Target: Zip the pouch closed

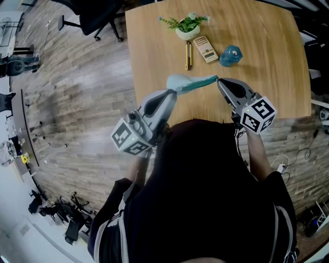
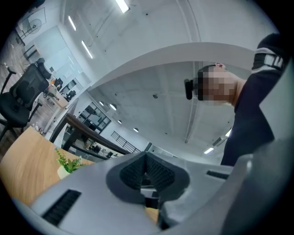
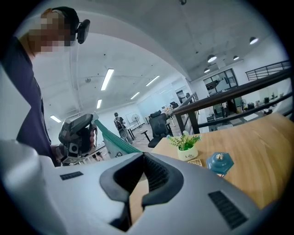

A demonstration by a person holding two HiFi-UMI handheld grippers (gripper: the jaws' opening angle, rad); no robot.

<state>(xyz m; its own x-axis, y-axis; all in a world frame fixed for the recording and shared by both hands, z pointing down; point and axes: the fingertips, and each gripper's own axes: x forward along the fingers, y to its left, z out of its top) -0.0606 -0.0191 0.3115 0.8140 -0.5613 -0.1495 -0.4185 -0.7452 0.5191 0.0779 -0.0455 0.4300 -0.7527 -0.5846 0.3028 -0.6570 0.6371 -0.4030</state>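
A teal pouch [image 1: 193, 83] hangs stretched in the air above the wooden table [image 1: 267, 67], between my two grippers. My left gripper [image 1: 171, 92] is shut on the pouch's pale, bulging left end. My right gripper [image 1: 218, 80] is shut on its narrow right end, at the zip line; the jaws hide whether the pull itself is pinched. In the right gripper view the pouch [image 3: 112, 140] runs as a taut teal band from the left gripper [image 3: 76, 133] down into my closed right gripper [image 3: 144, 158]. In the left gripper view the left gripper [image 2: 147, 172] is closed and the pouch stays hidden behind its jaws.
On the table's far side stand a small potted plant [image 1: 187, 26], a flat keypad device [image 1: 205, 49], a gold pen [image 1: 188, 55] and a blue lidded jar [image 1: 231, 55]. A black office chair [image 1: 97, 15] sits past the table's left corner. Wood floor lies to the left.
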